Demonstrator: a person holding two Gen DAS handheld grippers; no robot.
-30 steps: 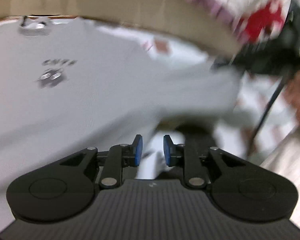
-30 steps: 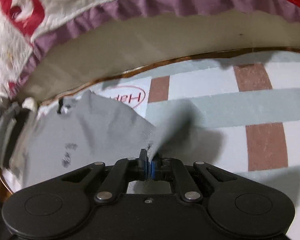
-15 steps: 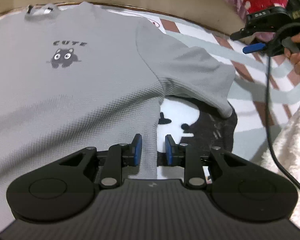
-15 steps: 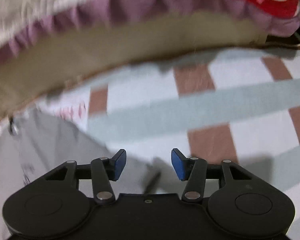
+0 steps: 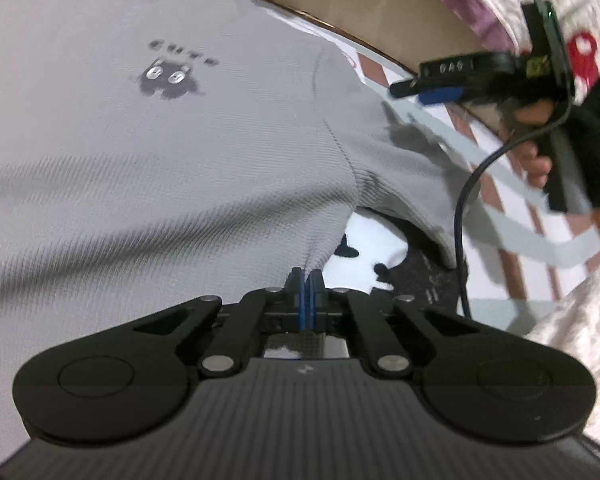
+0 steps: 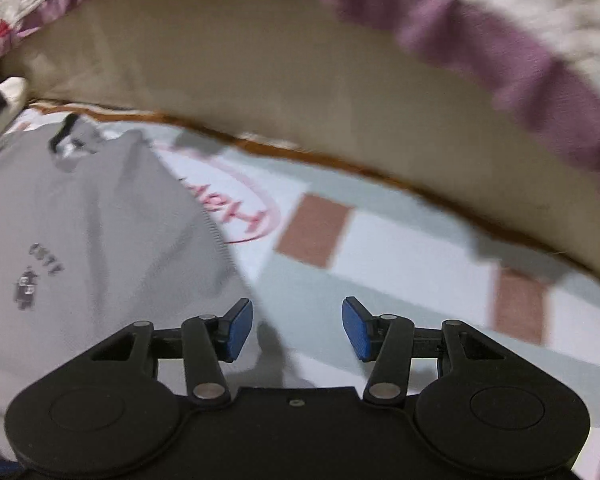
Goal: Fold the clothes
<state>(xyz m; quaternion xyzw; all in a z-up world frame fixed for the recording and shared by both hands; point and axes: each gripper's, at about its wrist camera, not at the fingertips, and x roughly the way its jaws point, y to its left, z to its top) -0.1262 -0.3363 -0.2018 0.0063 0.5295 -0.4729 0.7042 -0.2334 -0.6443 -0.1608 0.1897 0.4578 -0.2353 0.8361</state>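
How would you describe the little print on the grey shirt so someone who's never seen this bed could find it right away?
A grey T-shirt lies flat on the checked bedspread. On its chest sits a small dark cartoon creature with two round pale eyes, under a short line of dark letters. It is the only marking on the plain fabric.

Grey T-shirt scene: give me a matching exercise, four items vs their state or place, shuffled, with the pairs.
Column one:
1. left gripper
2. right gripper
3. grey T-shirt
4. checked blanket

Column two:
A. open, holding nothing, above the sleeve edge and blanket
B. spread flat, cartoon print facing up
C. shut on the shirt's side edge below the armpit
D. lies under the shirt, with brown squares and pale green bands

Pairs: 1-C, 2-A, 3-B, 4-D
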